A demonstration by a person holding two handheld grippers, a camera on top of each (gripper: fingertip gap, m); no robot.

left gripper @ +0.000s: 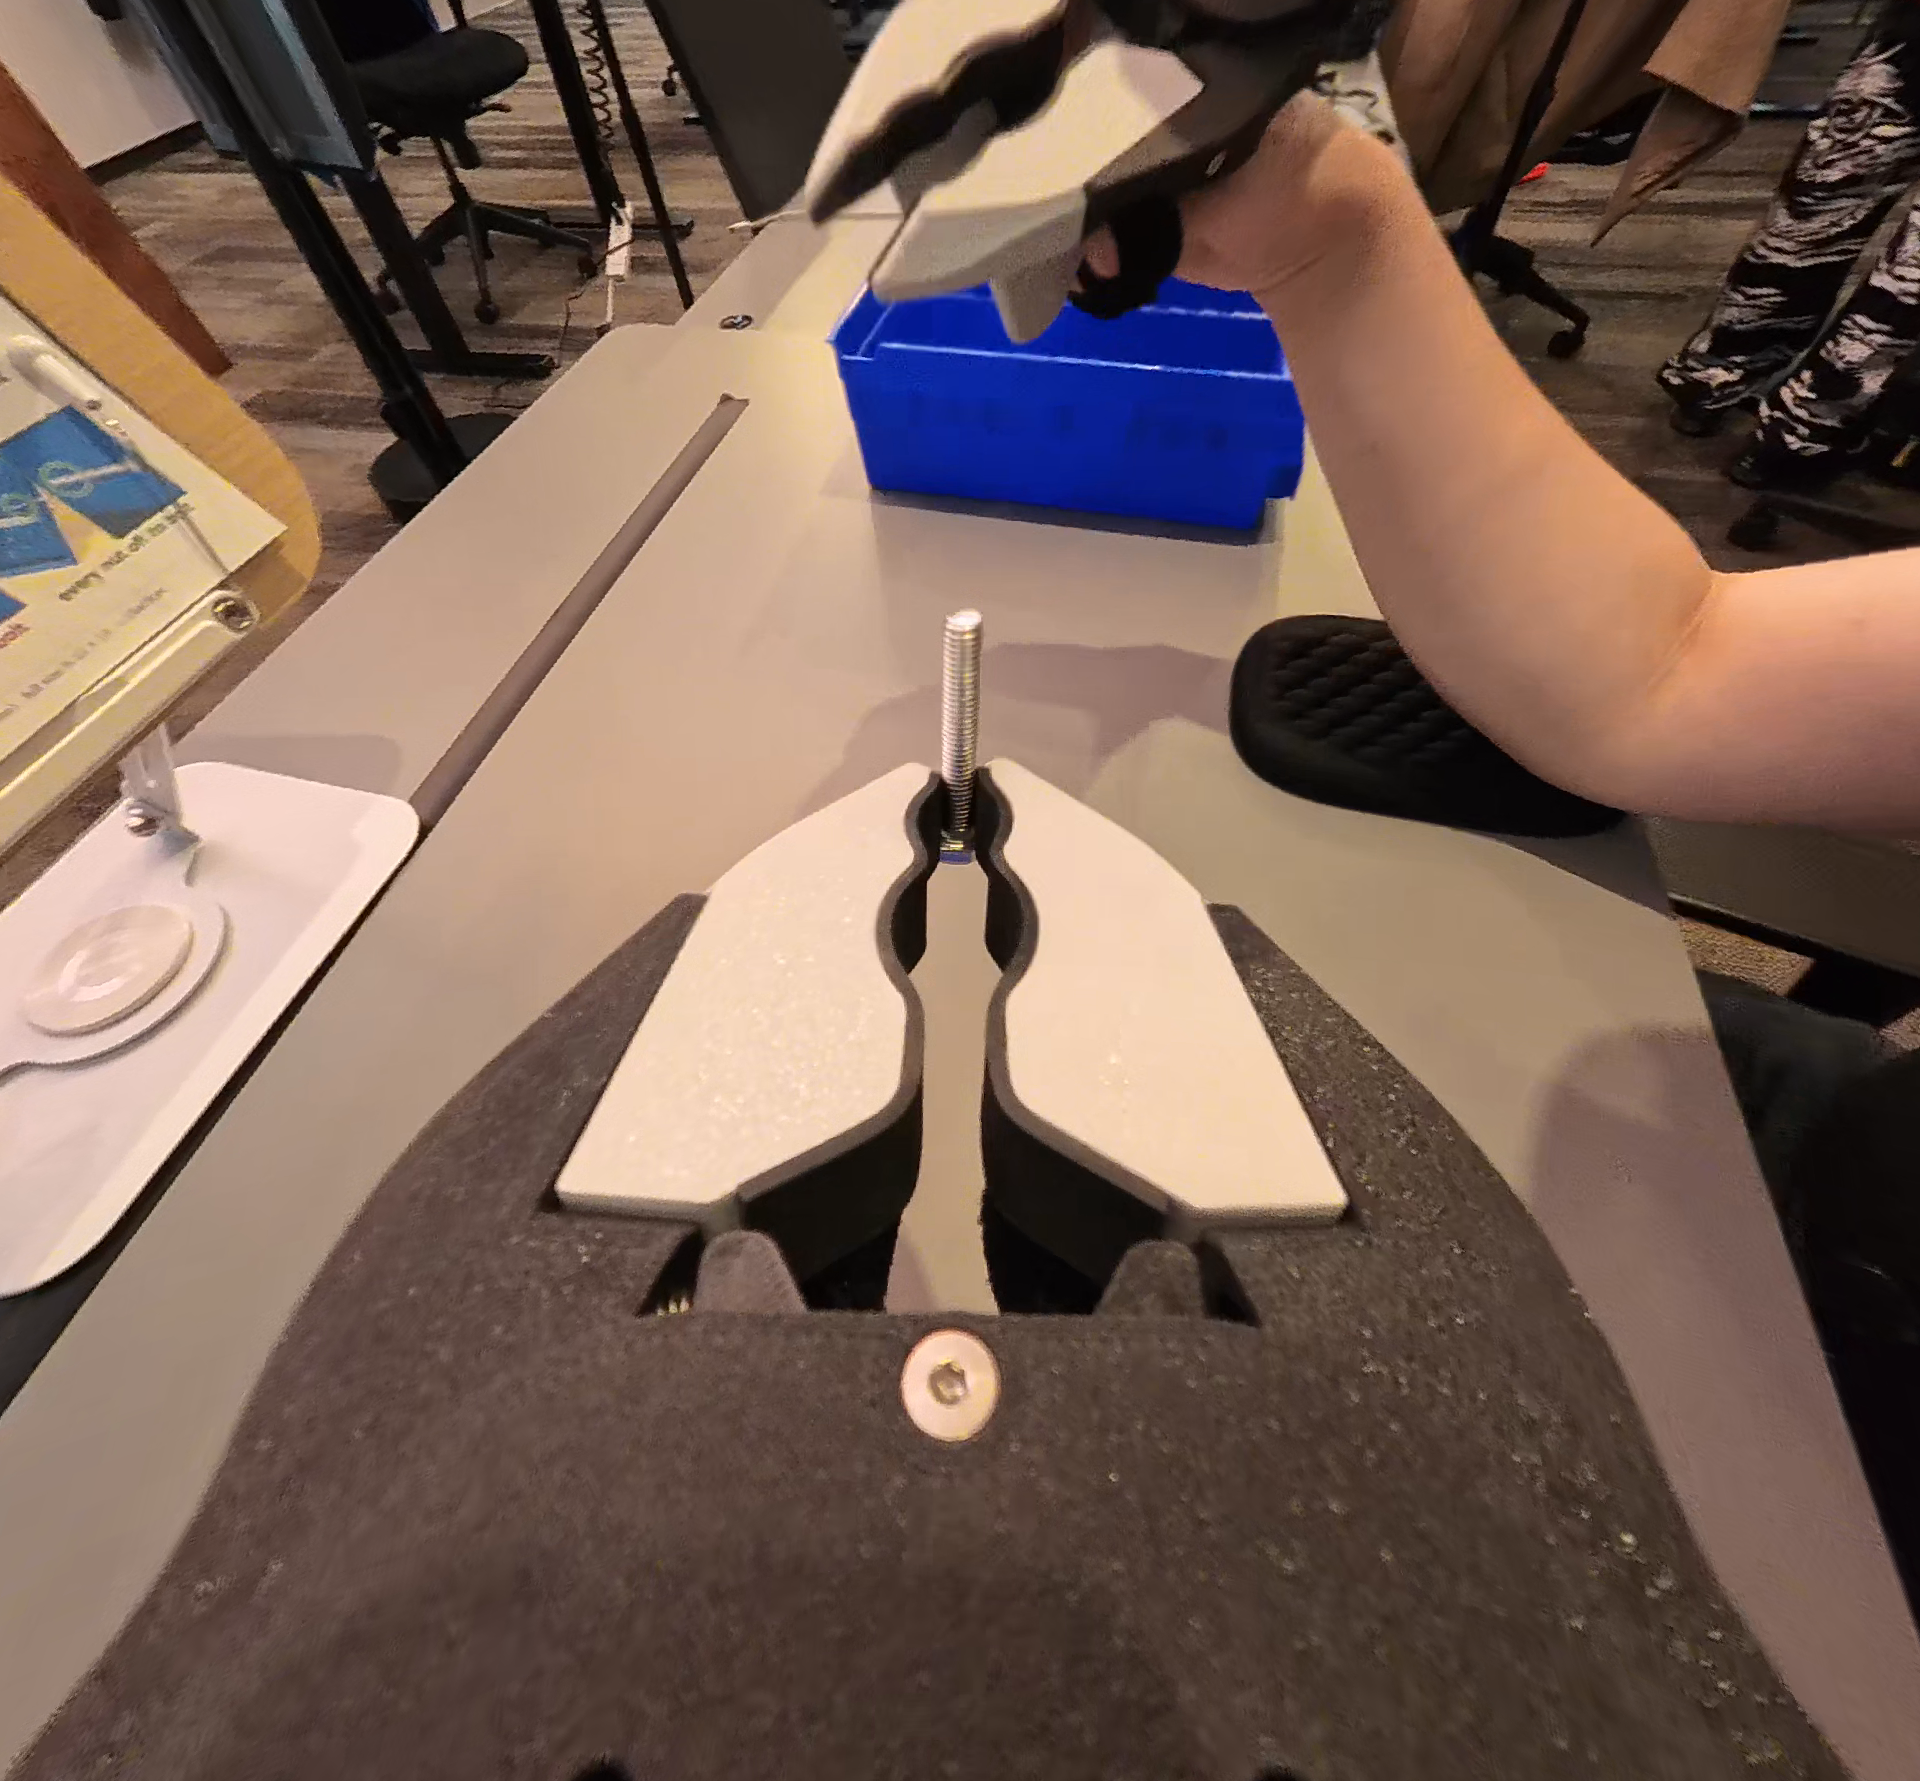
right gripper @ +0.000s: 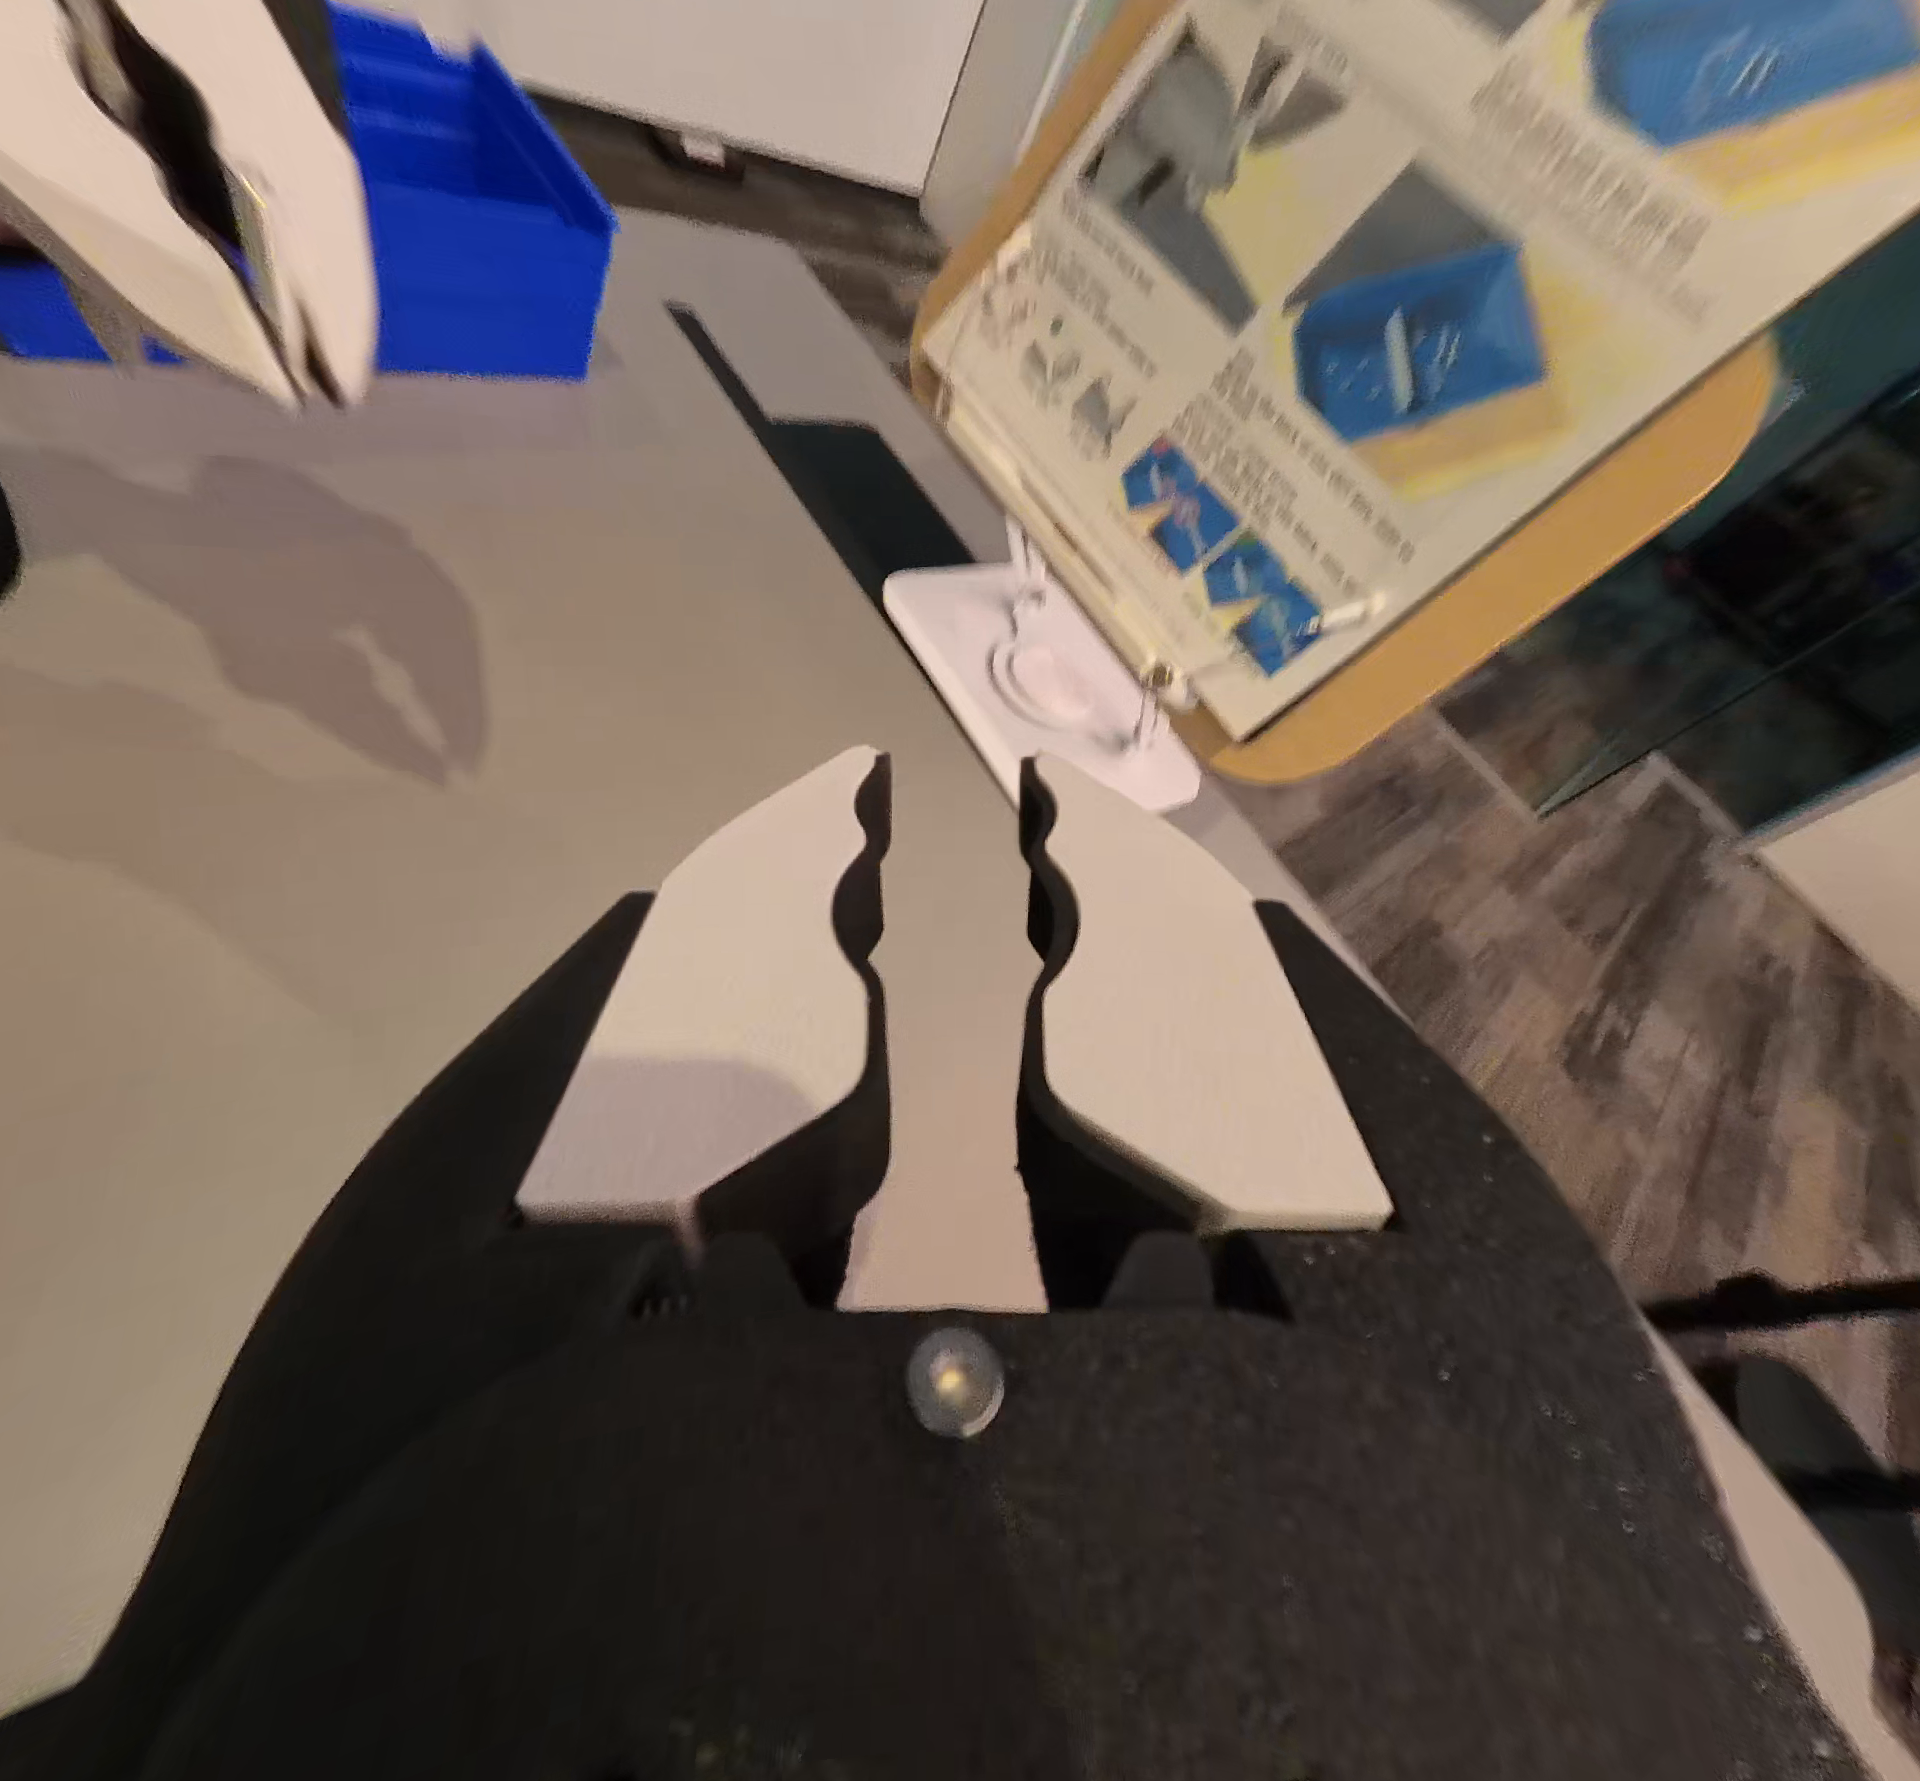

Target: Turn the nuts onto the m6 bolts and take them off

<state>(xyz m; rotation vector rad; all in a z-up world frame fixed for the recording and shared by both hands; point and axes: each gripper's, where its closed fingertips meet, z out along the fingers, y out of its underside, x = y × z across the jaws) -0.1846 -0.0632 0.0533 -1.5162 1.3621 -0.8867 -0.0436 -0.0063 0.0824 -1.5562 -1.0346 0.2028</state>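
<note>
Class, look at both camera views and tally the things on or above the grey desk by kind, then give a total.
Hand-held gripper: 2 (left, right)
Bolt: 1
Blue bin: 1
Sign stand: 1
Black pad: 1
Nuts: 0 visible
Total: 6

I see printed text and pictures on the instruction sheet (right gripper: 1351, 360) clipped in its stand (right gripper: 1049, 682) beside the table (left gripper: 727, 609), too blurred here to make out reliably.
</note>
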